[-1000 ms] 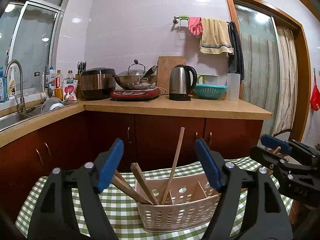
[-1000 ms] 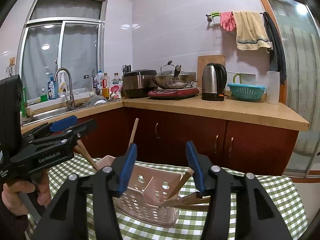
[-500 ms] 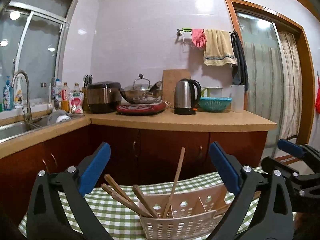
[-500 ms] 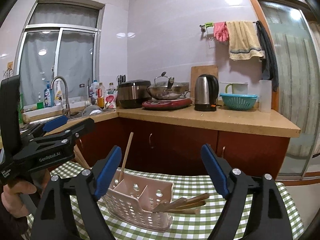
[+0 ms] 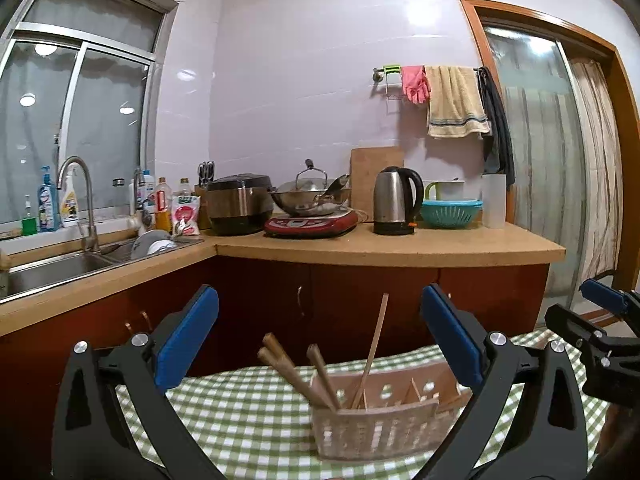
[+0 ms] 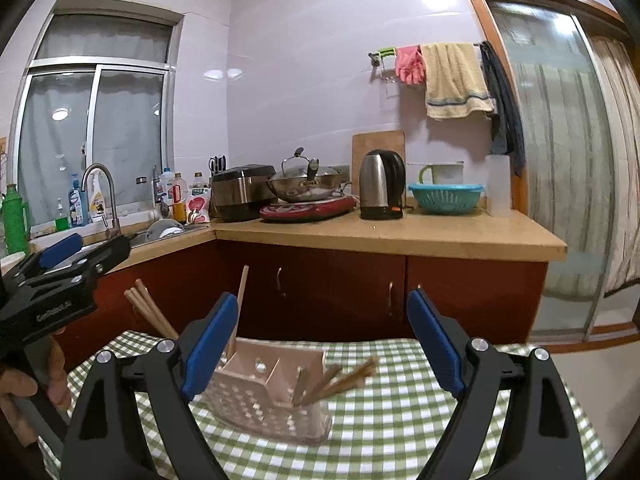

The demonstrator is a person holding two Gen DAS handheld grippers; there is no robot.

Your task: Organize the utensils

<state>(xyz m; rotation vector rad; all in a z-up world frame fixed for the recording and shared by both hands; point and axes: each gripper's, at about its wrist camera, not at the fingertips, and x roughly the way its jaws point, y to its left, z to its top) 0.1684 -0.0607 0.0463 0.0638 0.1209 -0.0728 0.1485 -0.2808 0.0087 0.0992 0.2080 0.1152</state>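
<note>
Kitchen, checked-cloth surface (image 5: 240, 412) carrying a slotted basket (image 5: 376, 428) near its middle, wooden utensils (image 6: 340, 378) leaning in its compartments so they stand sorted, left gripper (image 5: 320, 336) and right gripper (image 6: 322, 340) hovering above, fingers wide apart, holding nothing.

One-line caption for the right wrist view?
Open right tongs above pink utensil caddy of wooden utensils on checked tablecloth.

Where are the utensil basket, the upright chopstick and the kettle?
utensil basket (image 5: 376, 434), left wrist view, front perforated wall.
upright chopstick (image 5: 378, 336), left wrist view, mid-shaft.
kettle (image 6: 378, 184), right wrist view, steel body.
</note>
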